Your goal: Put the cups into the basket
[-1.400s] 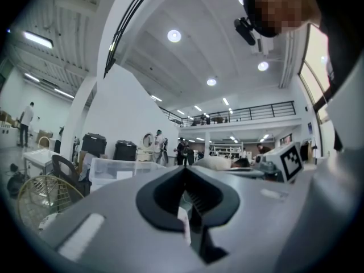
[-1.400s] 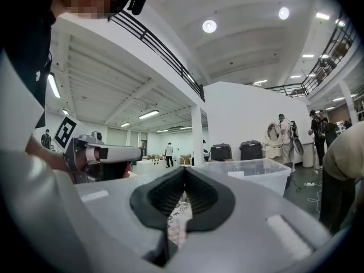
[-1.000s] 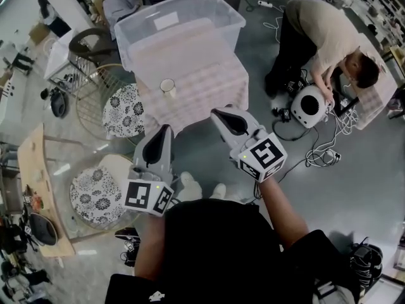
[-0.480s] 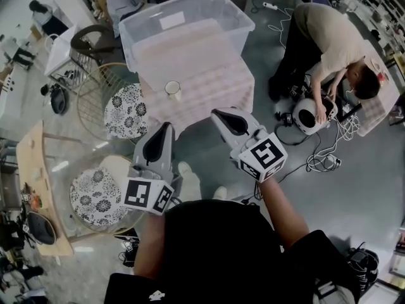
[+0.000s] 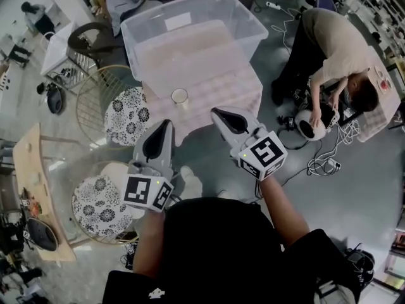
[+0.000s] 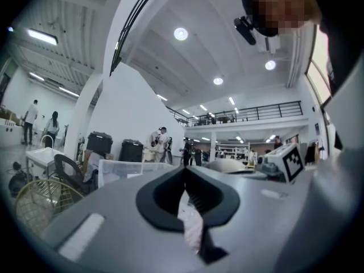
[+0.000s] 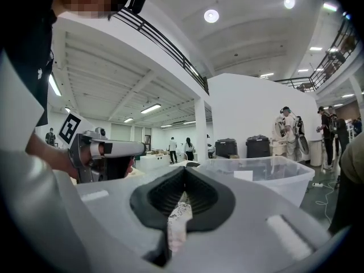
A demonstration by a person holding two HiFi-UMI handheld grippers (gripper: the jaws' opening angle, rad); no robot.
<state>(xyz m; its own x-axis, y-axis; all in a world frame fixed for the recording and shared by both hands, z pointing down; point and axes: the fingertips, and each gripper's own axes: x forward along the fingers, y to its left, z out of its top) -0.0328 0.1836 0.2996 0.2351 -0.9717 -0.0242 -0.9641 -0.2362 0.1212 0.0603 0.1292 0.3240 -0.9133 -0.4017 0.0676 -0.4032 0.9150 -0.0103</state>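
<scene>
A small white cup [image 5: 180,96] stands upright near the front edge of a low table under a pink checked cloth [image 5: 221,84]. Behind it on the same table sits a large clear plastic bin [image 5: 190,27], with nothing visible inside. My left gripper [image 5: 167,125] is shut and holds nothing, short of the table's front left corner. My right gripper [image 5: 216,111] is also shut and holds nothing, at the table's front edge to the right of the cup. Both point level toward the table. In the left gripper view the left gripper [image 6: 183,170] has its tips together, as does the right gripper [image 7: 185,170] in its own view.
A round gold wire basket [image 5: 95,97] with a floral cushion [image 5: 126,114] stands left of the table. A second floral cushion [image 5: 98,198] lies nearer me. A person [image 5: 335,49] bends over a white device [image 5: 309,120] and cables [image 5: 323,157] at the right. A wooden bench [image 5: 31,182] runs along the left.
Both grippers, side by side and still shut, have moved closer to the table. The cup and bin now sit lower in the head view, closer to the gripper tips.
</scene>
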